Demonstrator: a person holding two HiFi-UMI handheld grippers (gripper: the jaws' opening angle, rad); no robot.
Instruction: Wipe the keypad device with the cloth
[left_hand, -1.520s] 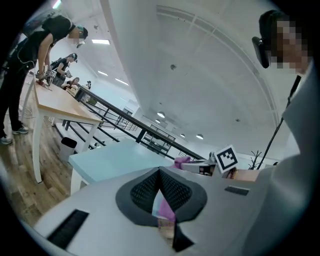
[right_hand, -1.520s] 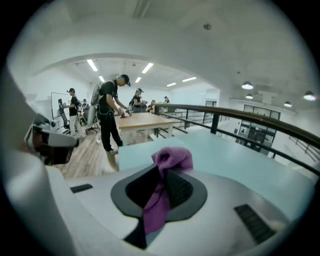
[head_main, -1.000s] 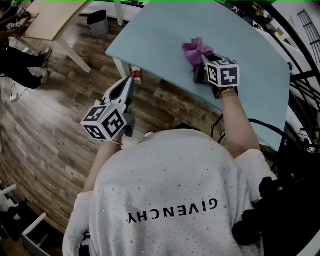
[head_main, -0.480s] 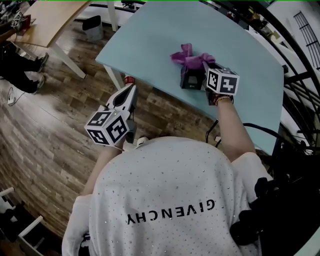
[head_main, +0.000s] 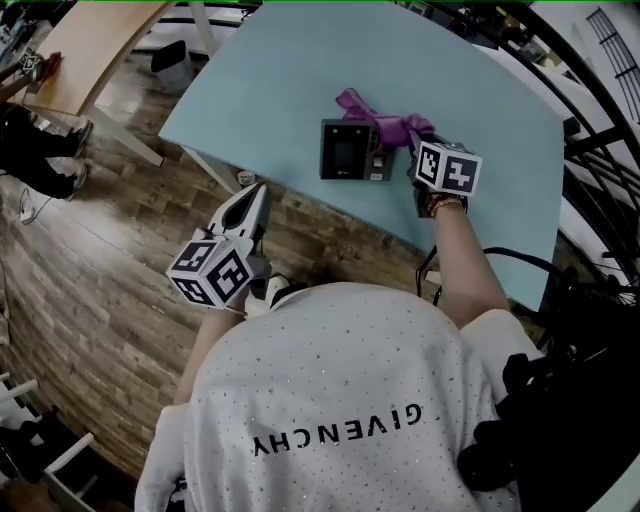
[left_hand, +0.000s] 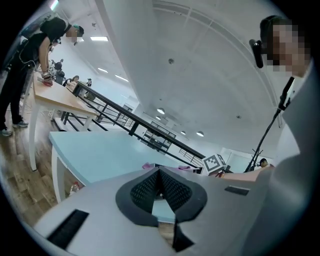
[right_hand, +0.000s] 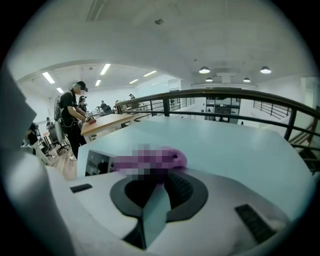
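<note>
The keypad device (head_main: 350, 150), a dark box with a screen, lies face up on the light blue table (head_main: 280, 70). A purple cloth (head_main: 385, 125) is bunched at its far right corner, touching it. My right gripper (head_main: 408, 140) is shut on the cloth just right of the device. In the right gripper view the cloth (right_hand: 170, 159) sits at the tips of the right gripper (right_hand: 160, 172), with the device (right_hand: 97, 162) to its left. My left gripper (head_main: 258, 192) is shut and empty, held off the table's near edge over the floor. The left gripper (left_hand: 160, 170) points towards the table.
A wooden table (head_main: 90, 40) stands at the far left with a person (head_main: 40, 150) beside it. A small bottle (head_main: 243, 178) lies on the floor under the blue table's edge. A black railing (head_main: 600, 150) runs along the right. Black gear (head_main: 520, 420) sits at lower right.
The right gripper has dragged the cloth off the top of the device towards its far right corner, and the device's face now shows. The left gripper has stayed off the table.
</note>
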